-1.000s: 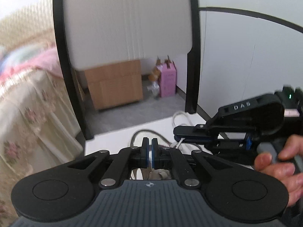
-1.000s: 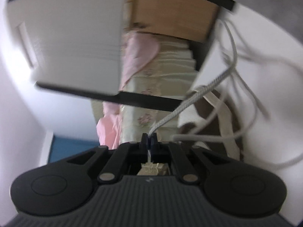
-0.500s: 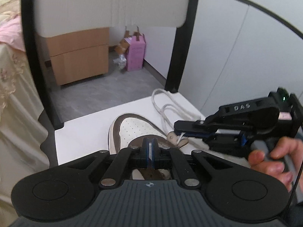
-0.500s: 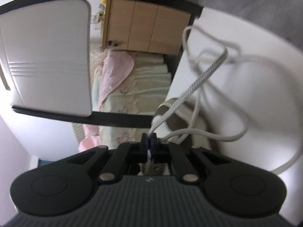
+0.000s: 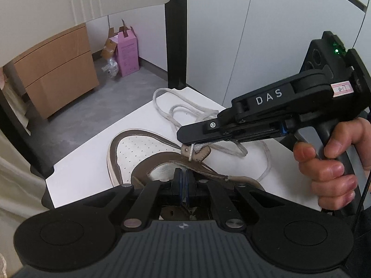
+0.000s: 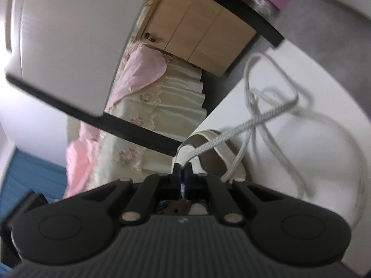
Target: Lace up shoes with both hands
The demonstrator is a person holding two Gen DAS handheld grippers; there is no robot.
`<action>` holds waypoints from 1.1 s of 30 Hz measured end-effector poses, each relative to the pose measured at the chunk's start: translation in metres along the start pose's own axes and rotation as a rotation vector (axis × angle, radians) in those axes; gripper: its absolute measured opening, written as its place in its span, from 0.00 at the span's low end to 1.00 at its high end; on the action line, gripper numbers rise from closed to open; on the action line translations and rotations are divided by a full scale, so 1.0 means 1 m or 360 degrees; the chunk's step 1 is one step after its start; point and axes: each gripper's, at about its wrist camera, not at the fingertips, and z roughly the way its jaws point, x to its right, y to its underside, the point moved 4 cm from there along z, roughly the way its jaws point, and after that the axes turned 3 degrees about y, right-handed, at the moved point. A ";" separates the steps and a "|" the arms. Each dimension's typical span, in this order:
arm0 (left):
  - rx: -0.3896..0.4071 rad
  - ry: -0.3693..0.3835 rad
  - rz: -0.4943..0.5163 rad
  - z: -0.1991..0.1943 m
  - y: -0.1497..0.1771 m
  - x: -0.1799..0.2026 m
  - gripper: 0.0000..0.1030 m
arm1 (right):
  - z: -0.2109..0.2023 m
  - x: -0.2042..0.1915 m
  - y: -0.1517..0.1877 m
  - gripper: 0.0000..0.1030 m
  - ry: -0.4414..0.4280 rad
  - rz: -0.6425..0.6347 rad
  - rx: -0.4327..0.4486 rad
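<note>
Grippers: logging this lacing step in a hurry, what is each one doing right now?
Left gripper: closed on the shoe's eyelet flap.
Right gripper: closed on the shoelace, near its tip.

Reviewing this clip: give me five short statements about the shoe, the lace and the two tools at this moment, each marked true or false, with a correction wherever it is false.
1. The right tool is shut on the white lace. True.
2. The shoe lies on the grey floor. False: it rests on the white table.
3. Most of the lace lies in loose loops on the table beyond the shoe. True.
4. The left tool stands wide open. False: its pads are closed together, right over the shoe's brown eyelet edge.
5. The shoe is black all over. False: it is white with brown trim.
</note>
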 end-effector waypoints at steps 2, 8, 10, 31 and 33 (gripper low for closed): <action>0.0000 -0.0007 0.0014 0.001 0.001 0.001 0.03 | 0.001 -0.001 0.000 0.03 0.0001 -0.0023 -0.0006; 0.0003 -0.0030 0.0051 0.002 0.002 0.004 0.05 | 0.002 0.004 -0.001 0.03 -0.0021 0.0013 -0.0028; 0.0005 -0.0036 0.0056 0.002 0.002 0.006 0.06 | 0.000 0.005 -0.001 0.03 -0.0046 0.0056 -0.0037; 0.0023 -0.0116 0.0135 0.004 0.004 0.012 0.15 | 0.002 -0.010 0.001 0.03 0.0027 -0.0123 -0.0041; 0.0028 -0.0128 0.0133 0.005 0.004 0.013 0.15 | 0.002 -0.013 0.003 0.03 0.0035 -0.0165 -0.0043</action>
